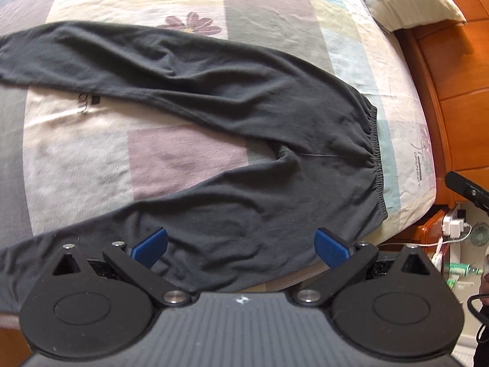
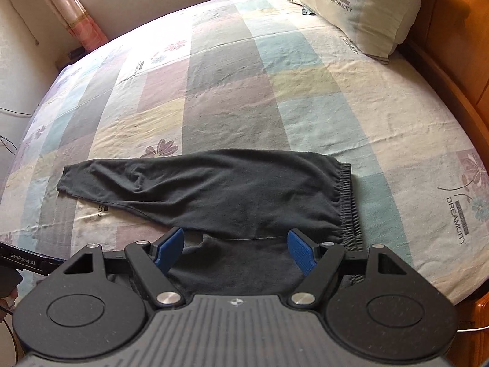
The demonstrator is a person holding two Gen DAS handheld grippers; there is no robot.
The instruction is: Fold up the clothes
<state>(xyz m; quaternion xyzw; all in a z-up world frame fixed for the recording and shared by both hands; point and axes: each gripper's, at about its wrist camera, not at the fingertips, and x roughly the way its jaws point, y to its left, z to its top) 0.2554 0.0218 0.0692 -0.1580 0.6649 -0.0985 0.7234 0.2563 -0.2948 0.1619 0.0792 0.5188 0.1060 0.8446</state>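
You had both tools up in the air over the bed (image 2: 305, 98), and neither one held anything. The blue pads of your left tool (image 1: 241, 246) stood wide apart with only air between them, and so did the pads of your right tool (image 2: 235, 249). The dark grey pants (image 1: 214, 107) lay flat on the patchwork sheet near the close edge of the bed, not folded yet. The stretchy waist band (image 1: 377, 159) sat toward the side with the pillow (image 2: 366, 15) and the wooden bed frame (image 1: 452, 91). The two legs (image 1: 76, 52) spread away from each other like a letter V, one far and one close to you. Here is what could have gone wrong. The close leg ran right along the bed edge, so a careless tug might have pulled it off onto the floor. The cloth was soft and wrinkly, so a pinch might have caught only the top layer, or grabbed the sheet too. If your two tools did not lift evenly, the fold could have come out crooked. The waist band was bunchy, so it might have slipped out of the pads.
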